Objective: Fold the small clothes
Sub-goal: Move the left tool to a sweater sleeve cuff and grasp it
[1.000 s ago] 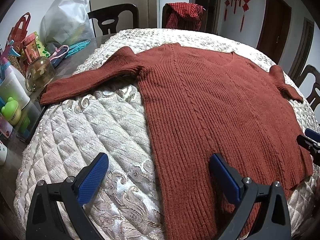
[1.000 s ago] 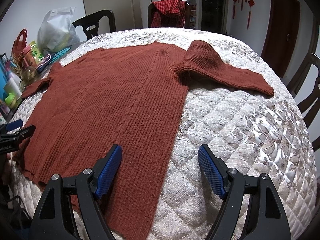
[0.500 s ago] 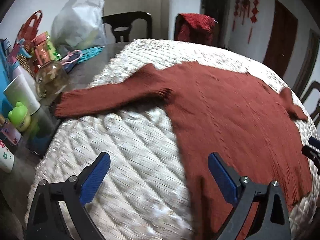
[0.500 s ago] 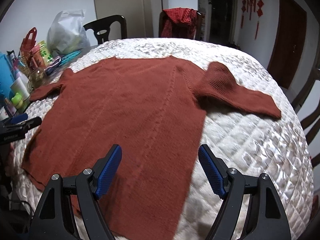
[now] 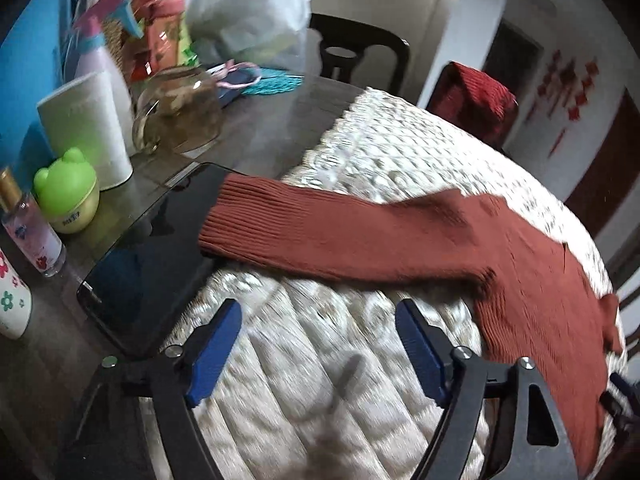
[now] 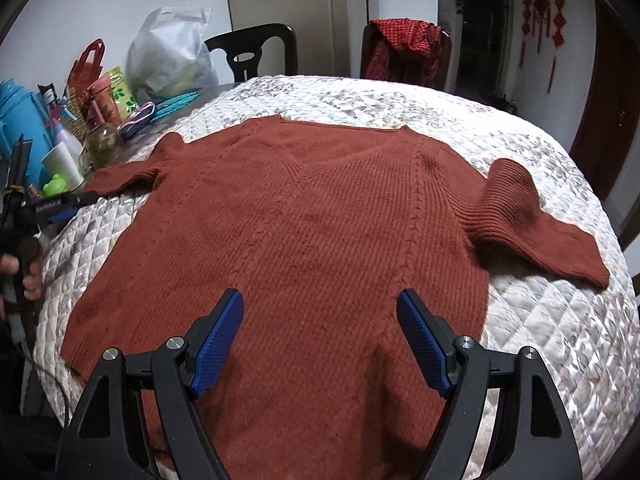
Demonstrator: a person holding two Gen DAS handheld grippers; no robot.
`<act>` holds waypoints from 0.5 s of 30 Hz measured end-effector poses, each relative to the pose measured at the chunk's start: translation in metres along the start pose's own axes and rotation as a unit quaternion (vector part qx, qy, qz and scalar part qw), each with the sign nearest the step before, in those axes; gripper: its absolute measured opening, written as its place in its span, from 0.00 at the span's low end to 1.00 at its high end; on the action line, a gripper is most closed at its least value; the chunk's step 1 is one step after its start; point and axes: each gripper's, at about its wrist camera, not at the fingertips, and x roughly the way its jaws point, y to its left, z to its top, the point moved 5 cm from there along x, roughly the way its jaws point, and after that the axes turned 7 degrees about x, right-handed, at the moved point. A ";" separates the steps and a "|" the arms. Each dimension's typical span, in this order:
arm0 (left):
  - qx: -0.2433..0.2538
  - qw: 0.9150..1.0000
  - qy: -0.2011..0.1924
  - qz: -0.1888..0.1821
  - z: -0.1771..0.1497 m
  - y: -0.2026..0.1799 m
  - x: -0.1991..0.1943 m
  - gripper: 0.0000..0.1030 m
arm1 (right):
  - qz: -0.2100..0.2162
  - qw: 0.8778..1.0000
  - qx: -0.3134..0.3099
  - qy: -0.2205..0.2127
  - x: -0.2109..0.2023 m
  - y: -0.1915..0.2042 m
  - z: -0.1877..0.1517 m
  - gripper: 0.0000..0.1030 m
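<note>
Left gripper [image 5: 318,354] closing, seemingly empty, near sleeve [image 5: 320,232].

On the far left, a blue thermos [image 6: 18,120], beside it a white paper cup [image 5: 86,124], a green frog-shaped jar [image 5: 68,194] and a small clear bottle with gold cap [image 5: 30,232]. Just behind the cup, a glass teapot [image 5: 180,114] with pale liquid. Lying flat at the edge of the quilted white cover [image 6: 400,100], a black tablet [image 5: 148,256]. Further back, a white plastic bag [image 6: 170,54], a red gift bag [image 6: 90,60], a turquoise woven mat [image 5: 276,82]. Behind the table, a dark wooden chair [image 6: 256,50] and a second chair draped with red checked cloth [image 6: 404,50]. On the right wall, red knot ornaments [image 6: 542,4] near a dark door [image 6: 608,120].
</note>
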 end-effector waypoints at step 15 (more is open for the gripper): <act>-0.019 0.998 -0.003 0.054 0.025 0.017 0.031 0.18 | 0.010 1.000 0.017 0.008 0.010 -0.013 0.005 0.77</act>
